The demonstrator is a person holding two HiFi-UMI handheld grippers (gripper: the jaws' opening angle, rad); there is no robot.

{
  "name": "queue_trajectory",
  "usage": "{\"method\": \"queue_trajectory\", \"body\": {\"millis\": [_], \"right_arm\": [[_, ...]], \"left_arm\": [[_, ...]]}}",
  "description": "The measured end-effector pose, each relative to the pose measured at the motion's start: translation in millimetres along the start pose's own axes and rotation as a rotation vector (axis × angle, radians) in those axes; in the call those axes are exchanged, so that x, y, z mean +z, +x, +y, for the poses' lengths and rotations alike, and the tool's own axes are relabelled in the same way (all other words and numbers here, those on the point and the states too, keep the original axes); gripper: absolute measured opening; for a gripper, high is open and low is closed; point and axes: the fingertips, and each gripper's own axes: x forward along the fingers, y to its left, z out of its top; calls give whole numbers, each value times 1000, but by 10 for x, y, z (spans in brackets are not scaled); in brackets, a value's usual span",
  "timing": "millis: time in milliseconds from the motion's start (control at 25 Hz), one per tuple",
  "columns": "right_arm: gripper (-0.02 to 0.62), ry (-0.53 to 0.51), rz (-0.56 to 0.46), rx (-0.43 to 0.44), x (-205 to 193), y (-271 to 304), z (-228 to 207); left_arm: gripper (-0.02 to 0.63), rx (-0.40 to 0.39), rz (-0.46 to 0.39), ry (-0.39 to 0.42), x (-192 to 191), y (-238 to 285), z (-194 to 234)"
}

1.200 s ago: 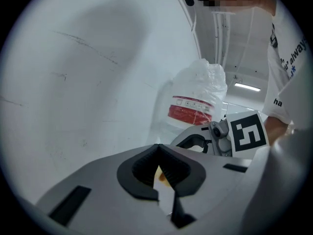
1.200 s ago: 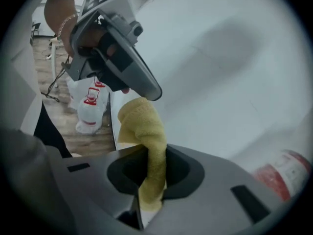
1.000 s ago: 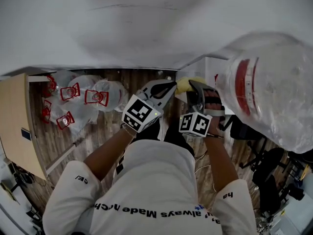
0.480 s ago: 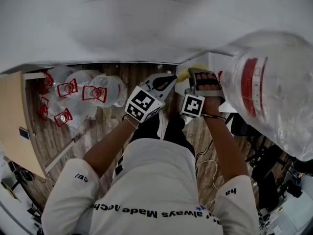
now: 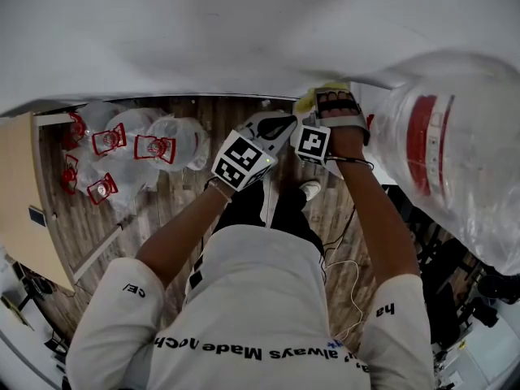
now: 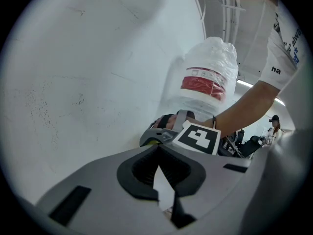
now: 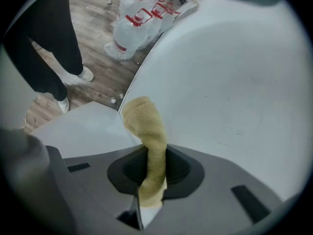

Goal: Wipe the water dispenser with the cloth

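The yellow cloth (image 7: 146,126) is clamped between the closed jaws of the right gripper (image 7: 152,177), and its free end is stood up in front of them, against or just beside the white wall of the water dispenser (image 7: 225,82). In the head view the cloth (image 5: 315,97) is seen at the upper edge of the dispenser's body, near the big plastic-wrapped bottle (image 5: 455,153) that is mounted on top. The left gripper (image 6: 164,182) is closed with nothing between its jaws and is held just beside the right one, apart from the wall.

The step in hand is judged to be the wiping stroke itself. For it to be done well, the loose end of the cloth is to be pressed flat on the surface, so that the cloth and not the hard jaws is dragged over the plastic. The grip is to be kept firm, because only a narrow part of the cloth is pinched. Even strokes are advised, and the bottle is better not pushed.

Compared with half a second ago, the right gripper and the cloth are carried further up along the dispenser, away from the person's body. The left gripper is found in nearly the same place, and the cloth is held as before.
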Motion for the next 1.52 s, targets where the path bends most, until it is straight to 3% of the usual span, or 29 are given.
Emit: {"method": "queue_trajectory", "body": {"millis": [320, 760, 1520], "right_arm": [[63, -170, 77, 55, -61, 377, 216], [61, -111, 129, 214, -230, 492, 551], [58, -61, 146, 348, -187, 283, 885]], "left_arm": [[17, 0, 10, -18, -62, 56, 35], [17, 17, 14, -46, -112, -34, 21], [17, 30, 31, -53, -248, -188, -93]]}}
